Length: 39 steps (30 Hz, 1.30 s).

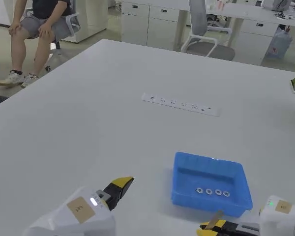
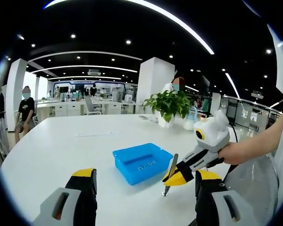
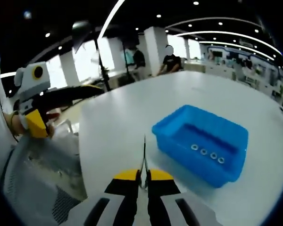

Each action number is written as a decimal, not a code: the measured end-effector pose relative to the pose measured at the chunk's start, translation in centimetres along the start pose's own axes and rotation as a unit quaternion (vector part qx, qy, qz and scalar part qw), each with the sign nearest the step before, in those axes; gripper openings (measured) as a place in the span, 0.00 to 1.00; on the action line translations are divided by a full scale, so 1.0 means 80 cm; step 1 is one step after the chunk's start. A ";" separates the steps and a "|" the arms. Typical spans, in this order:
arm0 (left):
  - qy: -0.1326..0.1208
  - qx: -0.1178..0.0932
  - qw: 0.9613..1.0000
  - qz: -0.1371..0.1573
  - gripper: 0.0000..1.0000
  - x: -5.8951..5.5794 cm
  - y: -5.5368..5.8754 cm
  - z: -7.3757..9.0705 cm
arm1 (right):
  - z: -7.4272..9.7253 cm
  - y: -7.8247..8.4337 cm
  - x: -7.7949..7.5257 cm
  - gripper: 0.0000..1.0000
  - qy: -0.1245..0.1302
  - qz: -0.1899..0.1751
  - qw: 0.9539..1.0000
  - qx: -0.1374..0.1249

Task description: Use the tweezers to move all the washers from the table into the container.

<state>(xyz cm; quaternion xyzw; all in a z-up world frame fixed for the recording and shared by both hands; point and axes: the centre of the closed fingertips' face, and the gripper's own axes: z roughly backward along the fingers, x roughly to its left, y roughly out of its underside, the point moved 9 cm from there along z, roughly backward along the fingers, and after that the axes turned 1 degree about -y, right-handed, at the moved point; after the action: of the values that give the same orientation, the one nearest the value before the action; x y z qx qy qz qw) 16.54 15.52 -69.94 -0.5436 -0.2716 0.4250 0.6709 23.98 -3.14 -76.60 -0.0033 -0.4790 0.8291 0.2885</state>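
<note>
**Tweezers clamped, four washers in the container**

The right gripper has its jaws pinched tight on the tweezers, whose tips point out over the table just beside the near side of the blue container. The left gripper holds its jaws spread wide with nothing between them, left of the container. Four washers lie in a row on the container's floor. Farther off sits a power strip, and at the far left a seated person.

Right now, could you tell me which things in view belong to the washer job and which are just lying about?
Job: tweezers, gripped in the right claw; four washers, inside the blue container; left claw, open.
Lying about: power strip; office chair; potted plant.
</note>
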 end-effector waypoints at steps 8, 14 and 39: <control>0.001 0.000 1.000 0.000 0.88 0.001 0.000 0.000 | 0.012 -0.010 -0.009 0.03 0.013 -0.004 1.000 -0.015; 0.000 -0.001 1.000 0.002 0.88 0.001 0.000 0.000 | 0.018 -0.028 -0.012 0.03 0.014 0.002 0.999 -0.032; -0.004 -0.004 1.000 0.005 0.88 0.003 0.000 0.002 | 0.004 -0.107 -0.037 0.03 0.007 0.001 0.998 -0.067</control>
<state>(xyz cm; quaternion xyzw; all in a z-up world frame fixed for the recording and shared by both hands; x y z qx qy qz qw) 16.54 15.77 -69.91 -0.5454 -0.2735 0.4294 0.6658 30.46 -1.59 -70.41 -0.0292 -0.5317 0.7951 0.2903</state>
